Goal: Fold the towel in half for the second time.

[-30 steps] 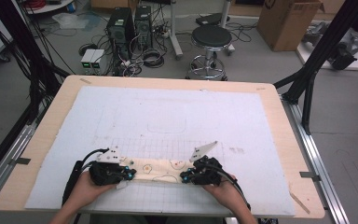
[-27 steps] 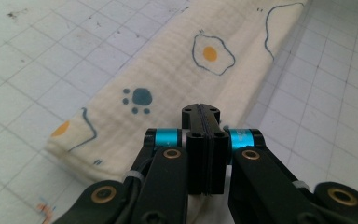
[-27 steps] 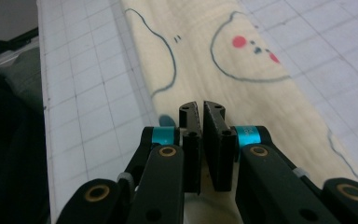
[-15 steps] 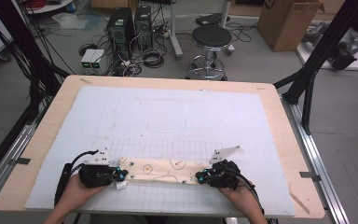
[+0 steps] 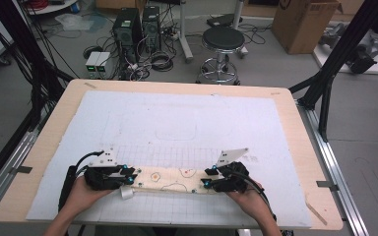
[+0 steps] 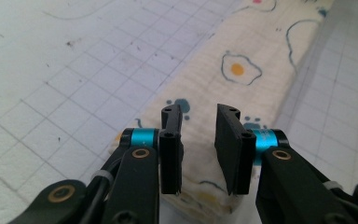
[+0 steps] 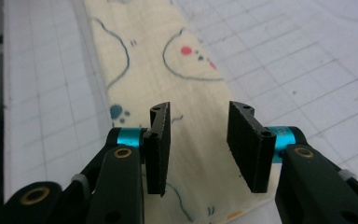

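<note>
High view: folded cloth [image 5: 177, 179] lies long from left to right, left gripper [image 5: 128, 178] and right gripper [image 5: 207, 183] at its ends, jaws just spreading apart.

A lab or research workroom. A wooden table [image 5: 44, 152] topped with a white gridded mat [image 5: 187, 128] sits inside a black metal frame [image 5: 325, 83]. On the grey floor behind it stand two computer towers [image 5: 138, 27] amid tangled cables [image 5: 152, 59], small grey boxes [image 5: 97, 61], a round black stool [image 5: 222, 42] and a cardboard box [image 5: 302, 22].
</note>
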A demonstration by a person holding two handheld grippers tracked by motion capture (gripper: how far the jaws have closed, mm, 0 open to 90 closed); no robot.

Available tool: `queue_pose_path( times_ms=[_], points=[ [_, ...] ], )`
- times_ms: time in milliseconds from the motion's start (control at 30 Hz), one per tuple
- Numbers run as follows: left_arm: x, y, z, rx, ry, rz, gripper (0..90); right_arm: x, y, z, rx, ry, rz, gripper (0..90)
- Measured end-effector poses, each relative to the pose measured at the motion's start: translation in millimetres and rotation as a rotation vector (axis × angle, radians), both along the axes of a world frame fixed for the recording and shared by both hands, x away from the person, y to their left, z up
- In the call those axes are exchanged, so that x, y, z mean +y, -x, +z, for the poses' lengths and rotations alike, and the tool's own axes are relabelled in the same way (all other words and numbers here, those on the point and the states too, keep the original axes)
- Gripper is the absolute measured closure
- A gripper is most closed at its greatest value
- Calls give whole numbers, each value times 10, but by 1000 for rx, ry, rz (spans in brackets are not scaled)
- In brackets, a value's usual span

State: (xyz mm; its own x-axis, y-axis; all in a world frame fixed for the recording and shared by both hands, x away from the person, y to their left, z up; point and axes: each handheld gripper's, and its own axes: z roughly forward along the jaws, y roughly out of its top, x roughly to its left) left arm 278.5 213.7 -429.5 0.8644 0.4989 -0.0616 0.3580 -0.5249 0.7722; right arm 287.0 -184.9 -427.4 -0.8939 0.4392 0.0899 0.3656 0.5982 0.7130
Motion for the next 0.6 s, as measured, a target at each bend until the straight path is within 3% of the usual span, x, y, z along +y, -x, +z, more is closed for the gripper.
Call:
queue_pose_path(
  times_ms=[100, 300, 600],
  points=[
    [11, 11, -41, 2, -30, -5, 690, -3, 21, -51, -14, 27, 5, 586],
    [105, 45, -84, 15, 8, 0, 668, -92, 75, -85, -33, 30, 8, 556],
    [104, 66, -98, -1, 5, -5, 656, -195, 122, -90, -74, 17, 15, 498]
  ],
)
